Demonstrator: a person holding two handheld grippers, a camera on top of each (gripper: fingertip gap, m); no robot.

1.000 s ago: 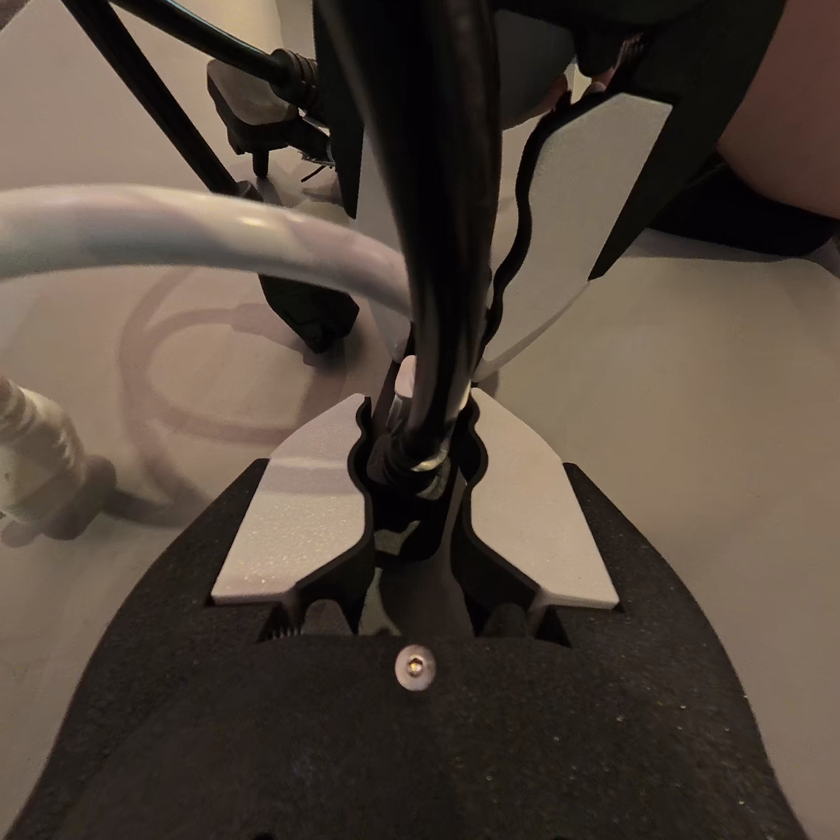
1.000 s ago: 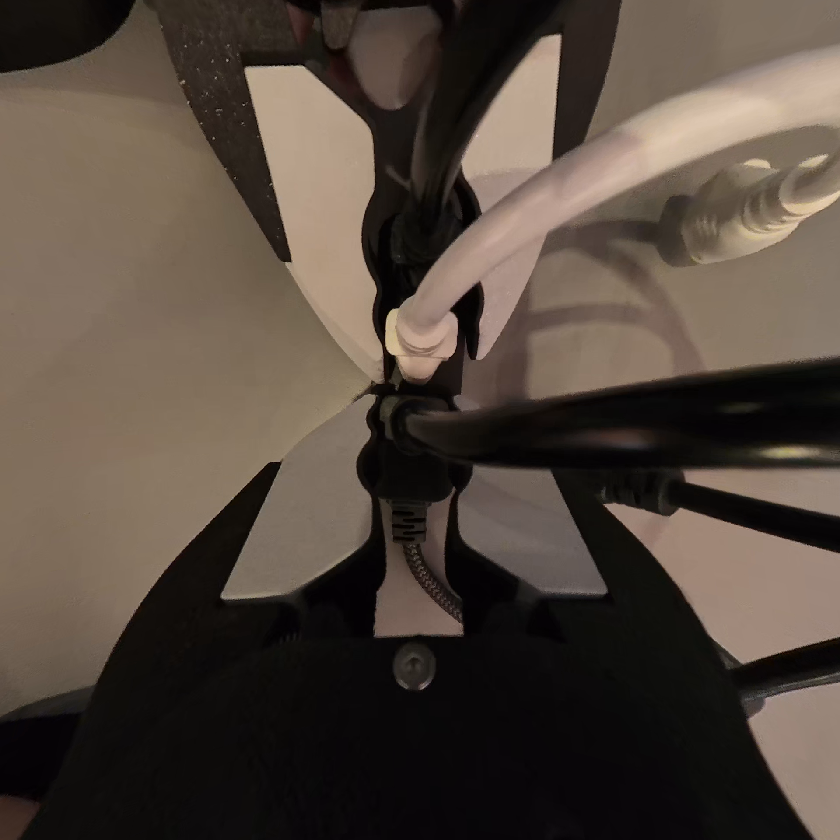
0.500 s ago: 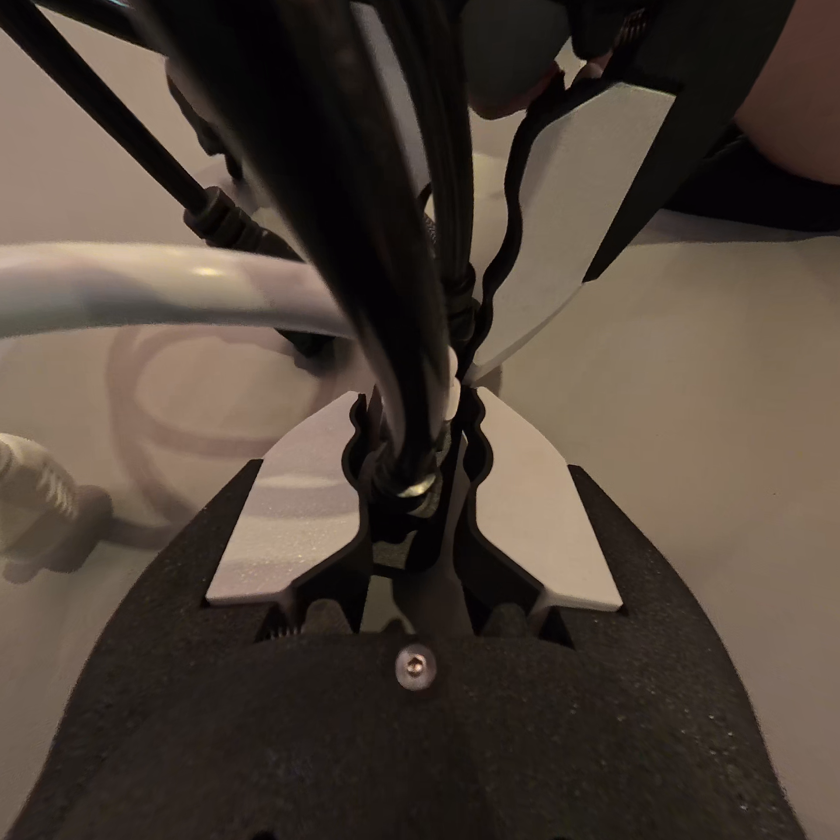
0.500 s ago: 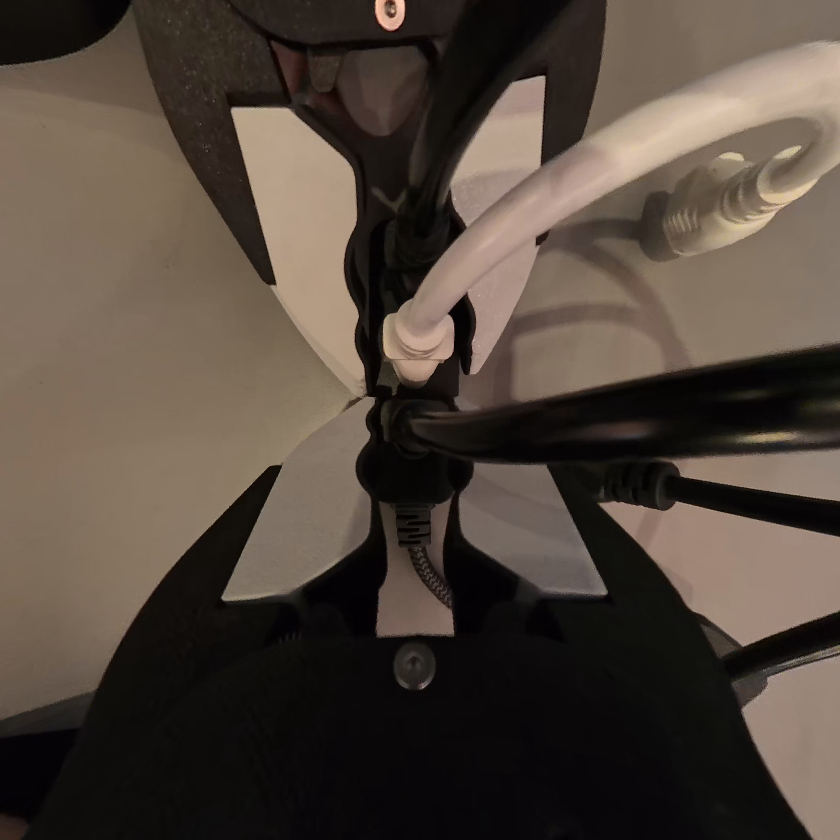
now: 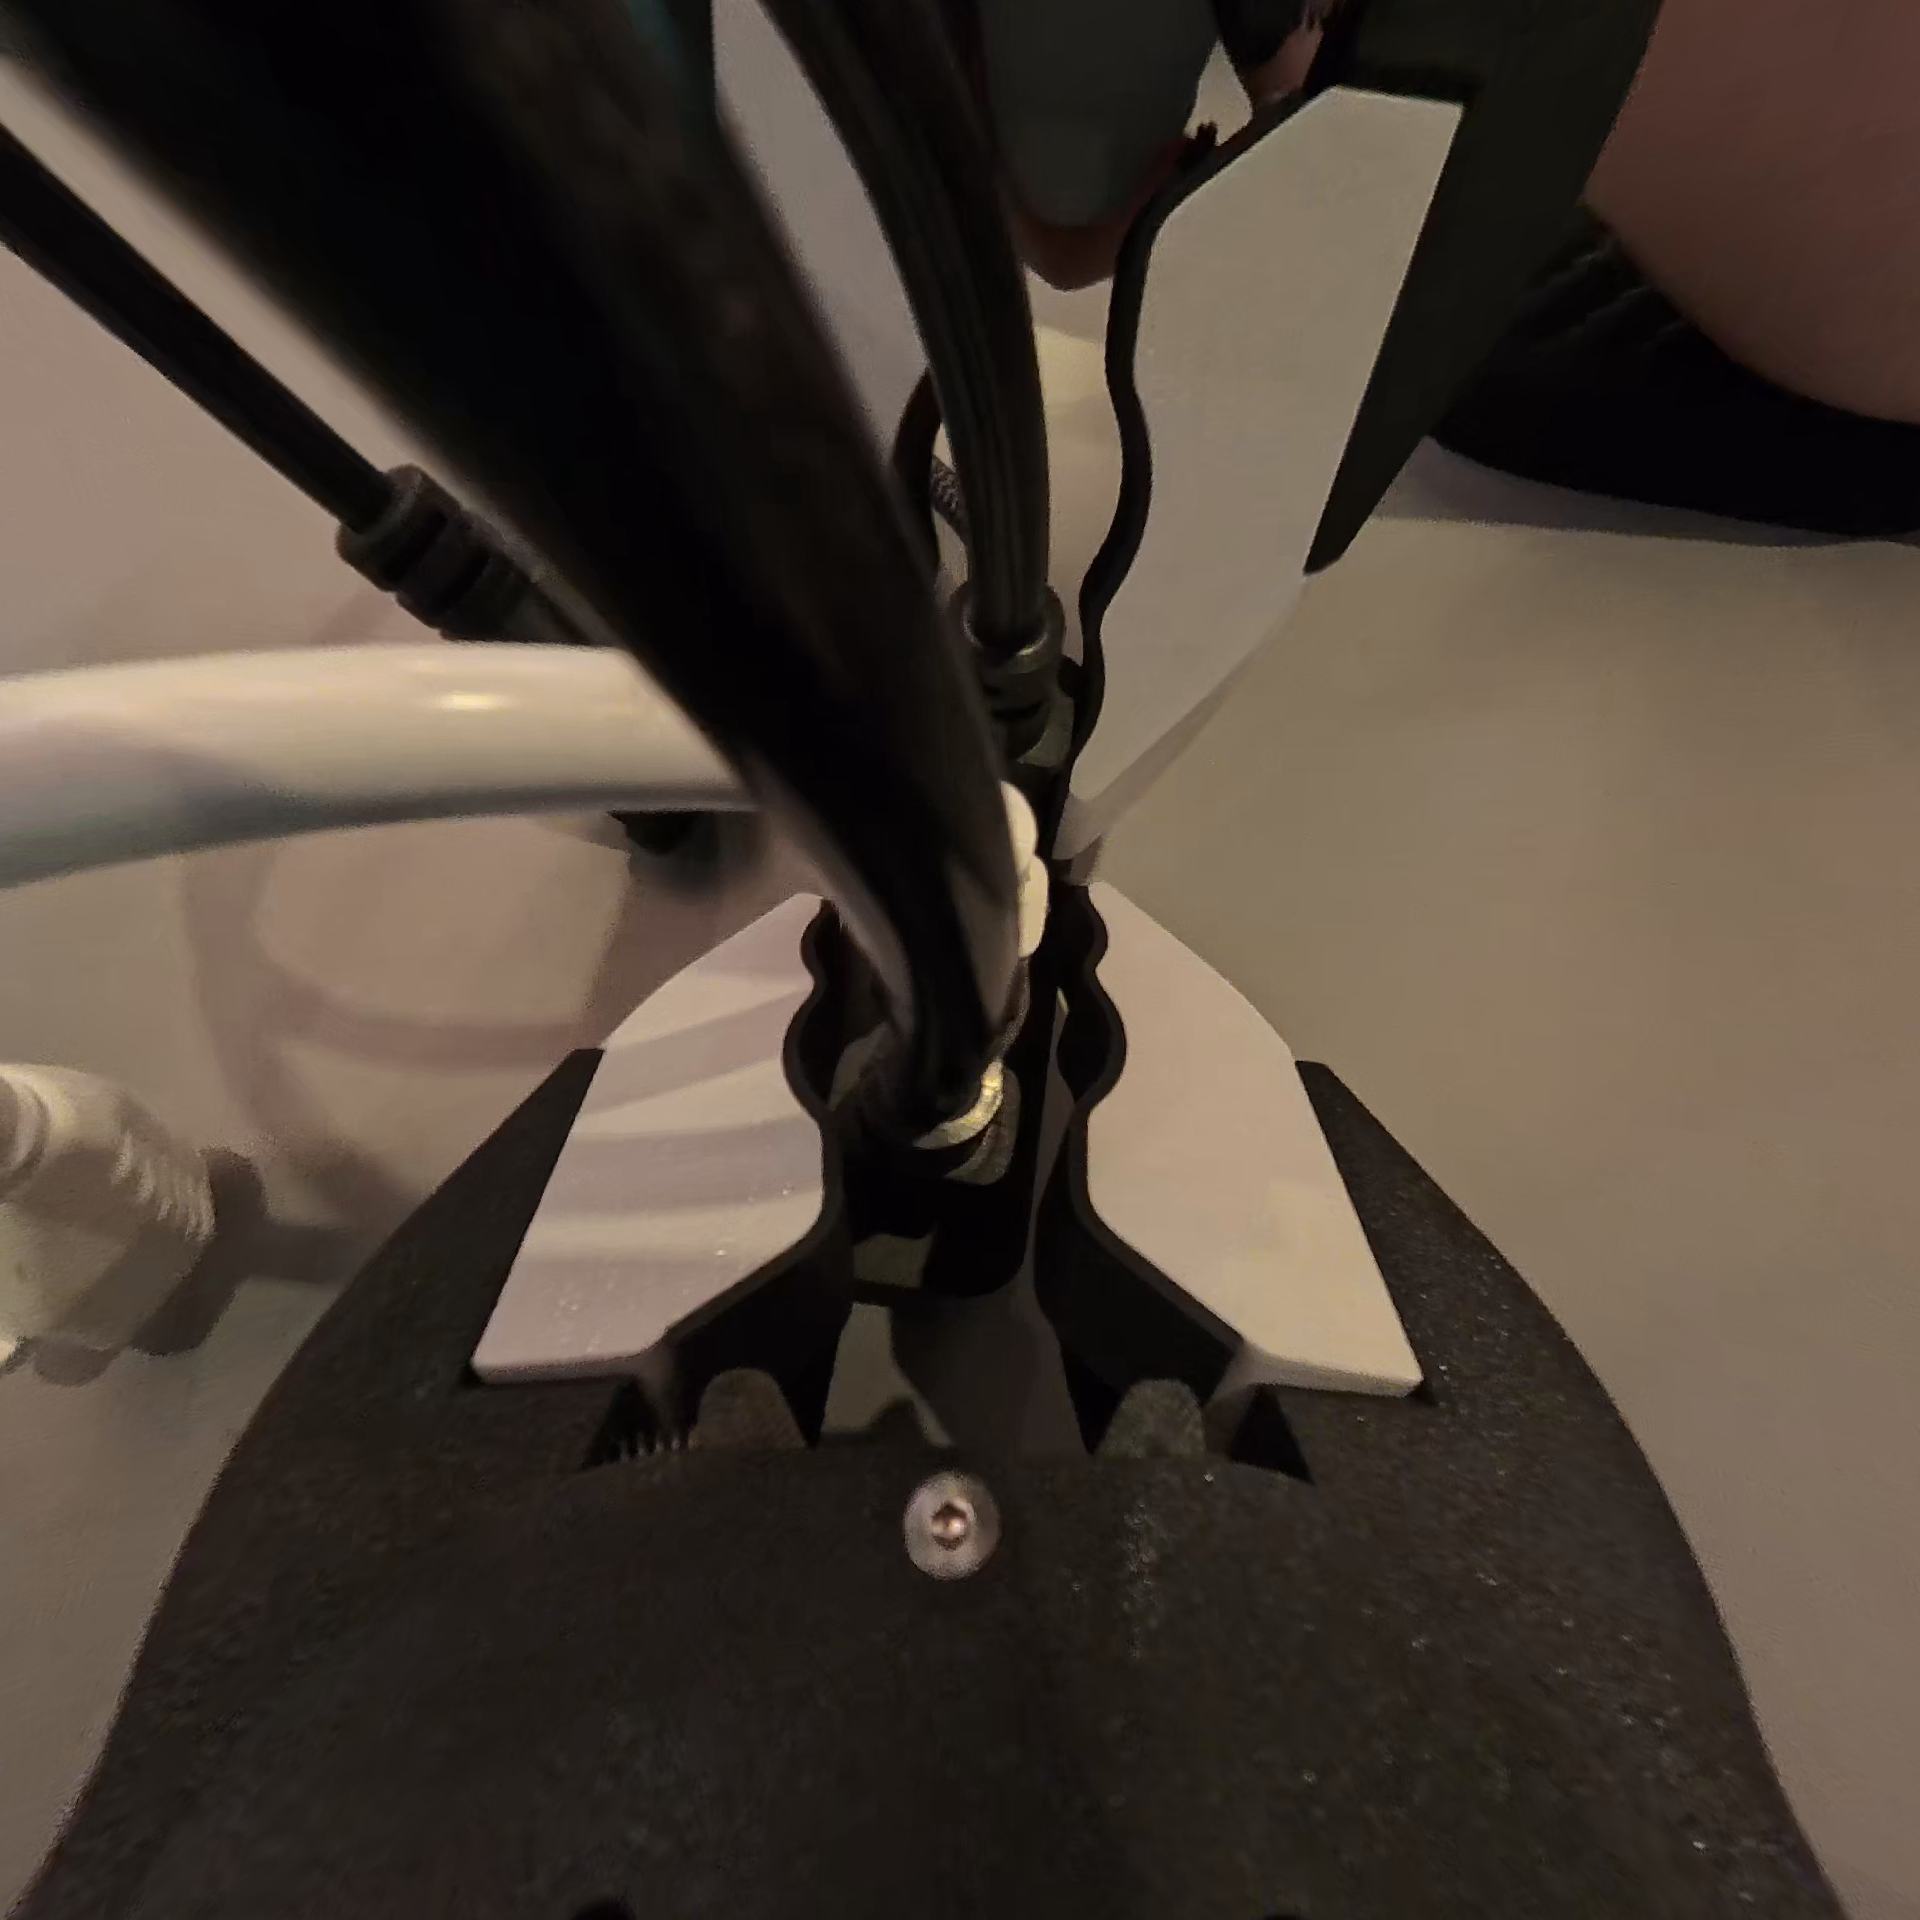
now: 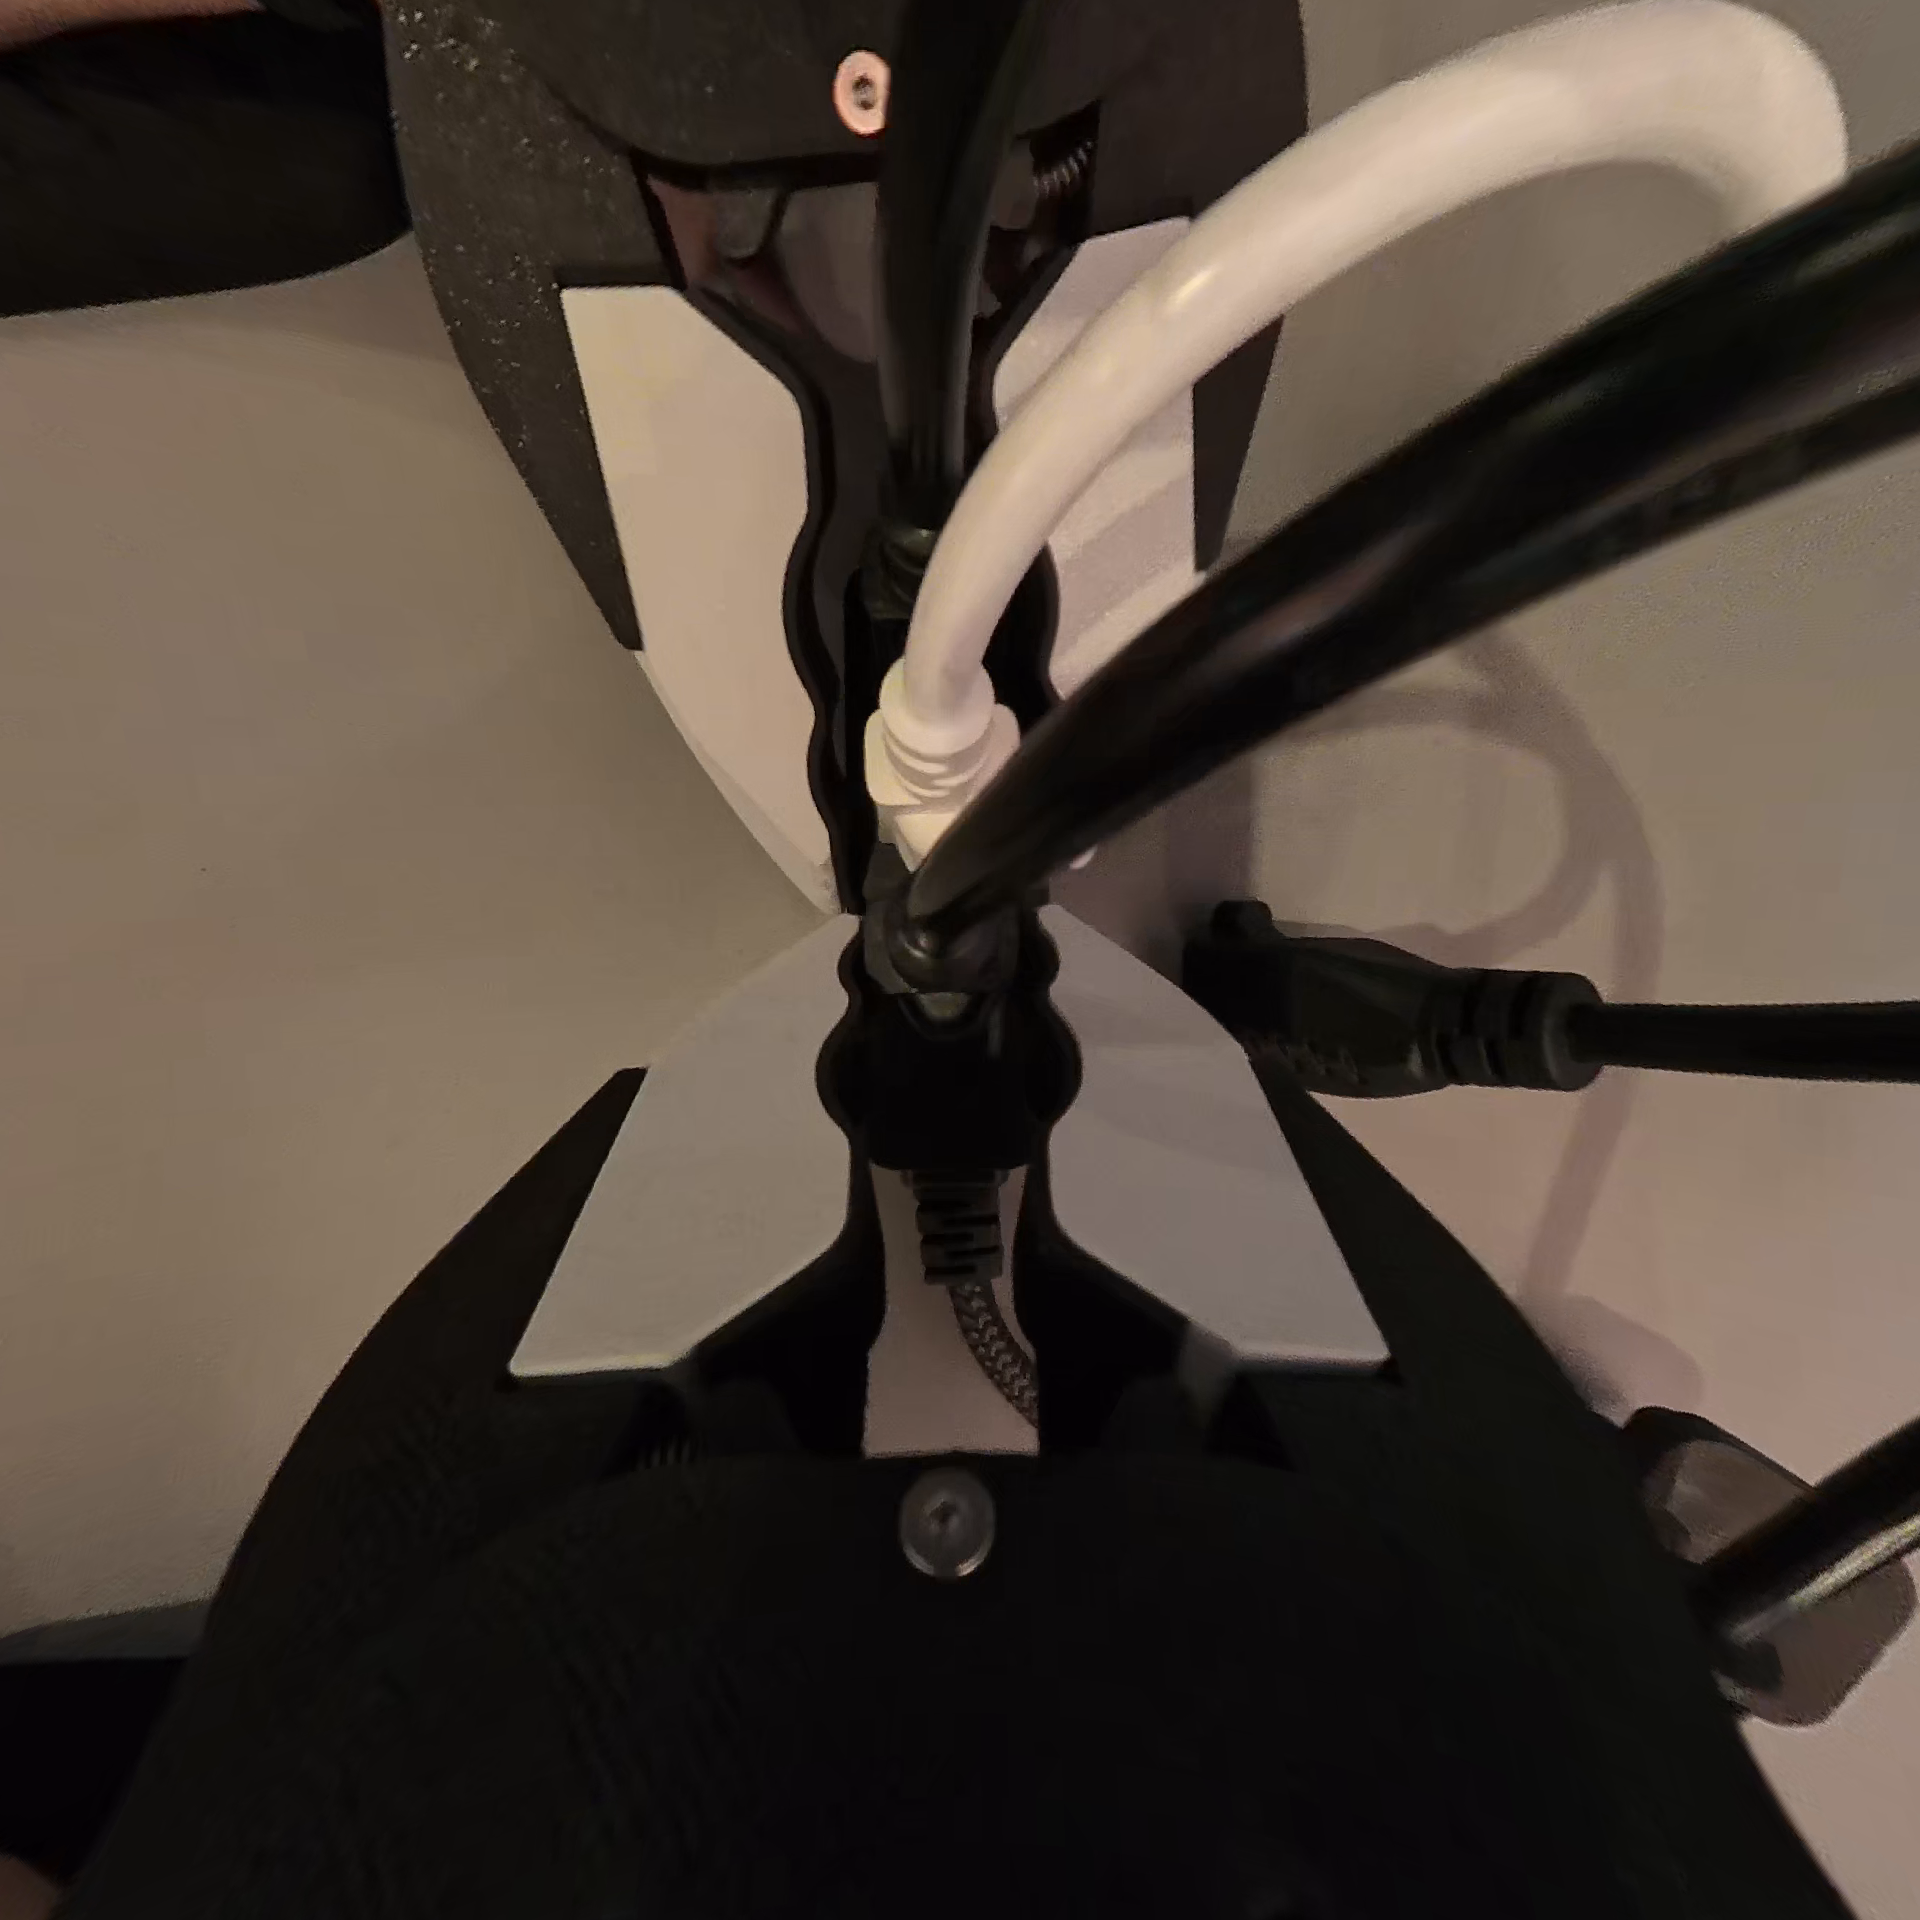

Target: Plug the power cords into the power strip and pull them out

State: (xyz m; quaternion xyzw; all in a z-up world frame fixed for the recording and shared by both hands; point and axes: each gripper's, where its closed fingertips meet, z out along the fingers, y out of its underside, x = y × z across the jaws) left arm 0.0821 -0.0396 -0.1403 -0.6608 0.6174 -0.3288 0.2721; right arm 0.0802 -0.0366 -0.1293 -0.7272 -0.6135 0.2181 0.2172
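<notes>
Left wrist view: the left gripper (image 5: 940, 1049) pinches a thing hidden behind blurred black cords (image 5: 644, 436) and a white cord (image 5: 343, 727).

Right wrist view: the right gripper (image 6: 940, 1039) clamps a black plug (image 6: 940, 1091); the strip cannot be made out.

Dim warm light, soft shadows, blurred foreground, wide-angle distortion
</notes>
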